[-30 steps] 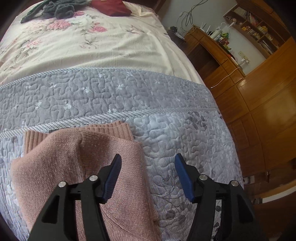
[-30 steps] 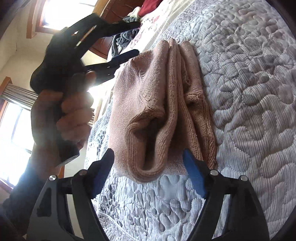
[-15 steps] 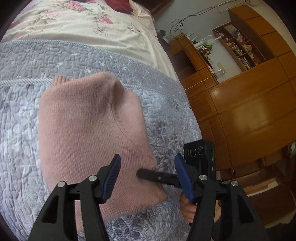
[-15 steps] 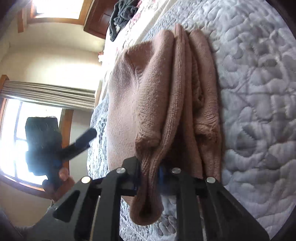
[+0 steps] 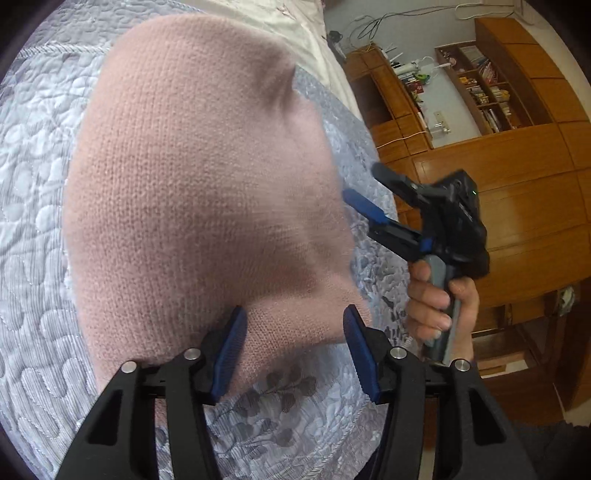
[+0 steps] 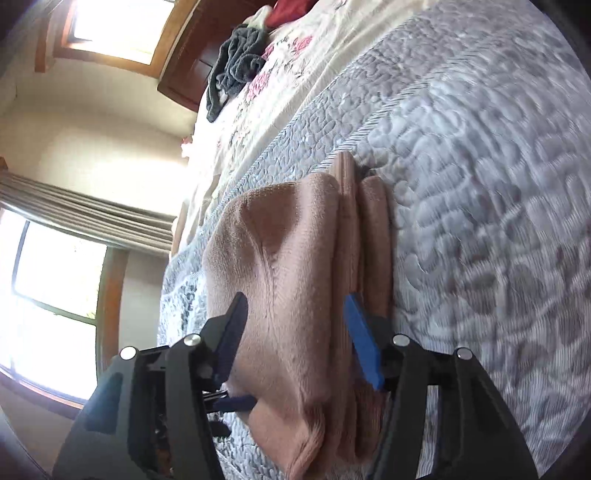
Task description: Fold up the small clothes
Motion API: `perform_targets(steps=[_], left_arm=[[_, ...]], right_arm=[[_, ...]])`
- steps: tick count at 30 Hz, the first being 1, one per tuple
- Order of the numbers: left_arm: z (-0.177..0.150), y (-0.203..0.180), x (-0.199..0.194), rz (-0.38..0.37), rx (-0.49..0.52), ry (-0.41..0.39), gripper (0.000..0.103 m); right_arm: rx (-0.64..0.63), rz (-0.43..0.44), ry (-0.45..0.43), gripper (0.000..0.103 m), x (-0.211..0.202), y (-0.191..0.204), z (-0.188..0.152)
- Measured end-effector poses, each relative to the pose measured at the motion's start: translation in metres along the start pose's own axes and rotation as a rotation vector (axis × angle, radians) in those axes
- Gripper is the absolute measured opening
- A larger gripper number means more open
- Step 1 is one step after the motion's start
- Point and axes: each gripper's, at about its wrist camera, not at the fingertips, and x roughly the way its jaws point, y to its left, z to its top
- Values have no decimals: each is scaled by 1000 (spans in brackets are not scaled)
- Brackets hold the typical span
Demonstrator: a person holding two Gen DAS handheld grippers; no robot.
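A pink knitted sweater [image 5: 199,192] lies folded in a thick stack on the grey quilted bedspread [image 5: 33,258]. My left gripper [image 5: 293,350] is open at the stack's near corner, and the knit shows between its blue pads. A hand holds my right gripper [image 5: 373,195] at the sweater's right edge, fingers apart. In the right wrist view that right gripper [image 6: 295,336] is open and straddles the layered edge of the sweater [image 6: 288,258]; whether its pads touch the knit I cannot tell.
Wooden cabinets [image 5: 517,192] and bookshelves stand just past the bed's right edge. Further up the bed, on a floral sheet [image 6: 295,62], lie a dark grey heap of clothes [image 6: 236,70] and a red item [image 6: 291,11]. Windows and a curtain [image 6: 85,221] are on the far side.
My right gripper was shut on the sweater's folded edge half a second ago and has now opened and let go. My left gripper stayed open and came closer to the sweater's near corner.
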Motion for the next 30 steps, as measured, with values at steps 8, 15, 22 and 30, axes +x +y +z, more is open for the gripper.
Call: perform_targets(steps=[8,15,22,30], left_arm=[[-16,6,40,66,52,137,45],[46,-21,-30,-56,96,-7,50],[149,30,-30,74,0,-99,49],[148,64,-23,113,-86,-142,21]], right_arm=[[-25,-101,13,14,38,-31,-7],[-62,-3,-66,28,-1,0,20],[-64,33,46,39,37,4,45],[-34,-15,27,0,38,-44,45]])
